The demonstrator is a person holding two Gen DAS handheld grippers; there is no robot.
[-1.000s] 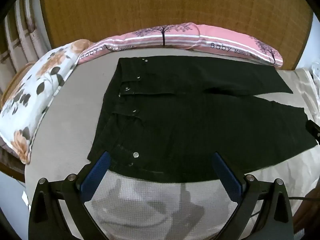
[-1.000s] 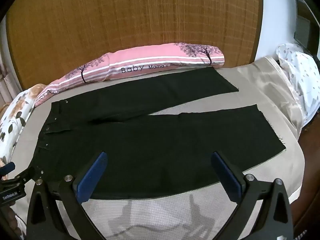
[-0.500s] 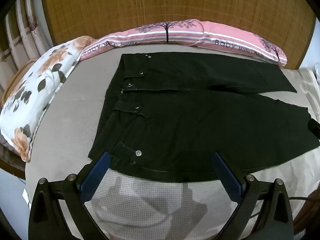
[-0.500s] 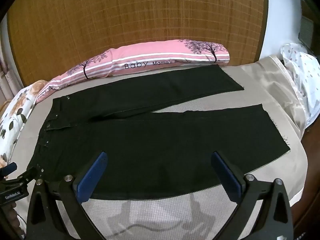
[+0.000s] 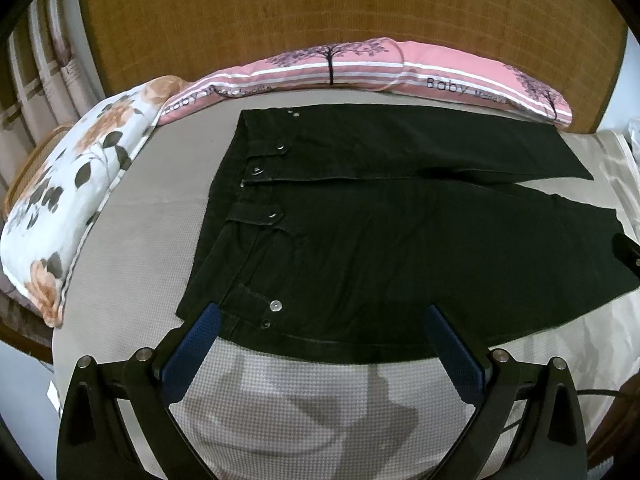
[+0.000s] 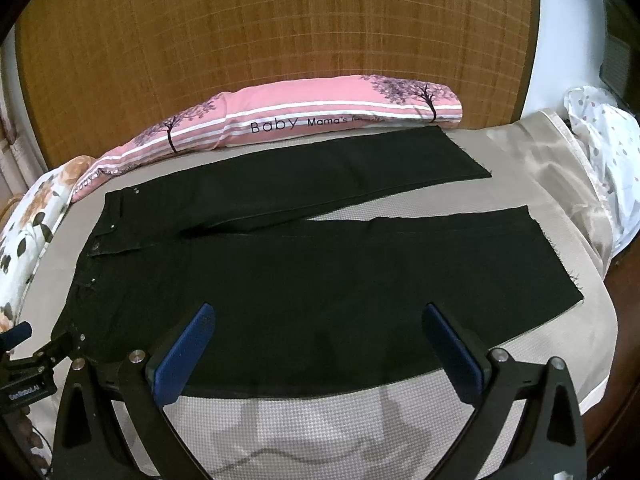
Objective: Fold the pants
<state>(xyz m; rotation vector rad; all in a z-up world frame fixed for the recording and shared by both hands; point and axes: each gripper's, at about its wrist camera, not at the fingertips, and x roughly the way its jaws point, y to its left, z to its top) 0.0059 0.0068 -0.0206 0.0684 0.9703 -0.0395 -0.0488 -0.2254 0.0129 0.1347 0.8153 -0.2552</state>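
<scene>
Black pants (image 5: 384,240) lie flat on the bed, waistband with metal snaps to the left, both legs spread apart to the right; they also show in the right wrist view (image 6: 320,280). My left gripper (image 5: 320,314) is open and empty, just above the near edge at the waist end. My right gripper (image 6: 318,312) is open and empty, over the near leg's lower edge. The left gripper's body shows at the left edge of the right wrist view (image 6: 28,364).
A beige waffle bed cover (image 5: 280,400) lies under the pants. A pink pillow (image 6: 320,124) lies along the woven headboard (image 6: 280,40). A floral pillow (image 5: 72,184) sits at left. A spotted white cloth (image 6: 600,152) hangs at the right edge.
Both views have shifted slightly; the pants sit a little lower in the frames. The pants have not been touched and both grippers stay open.
</scene>
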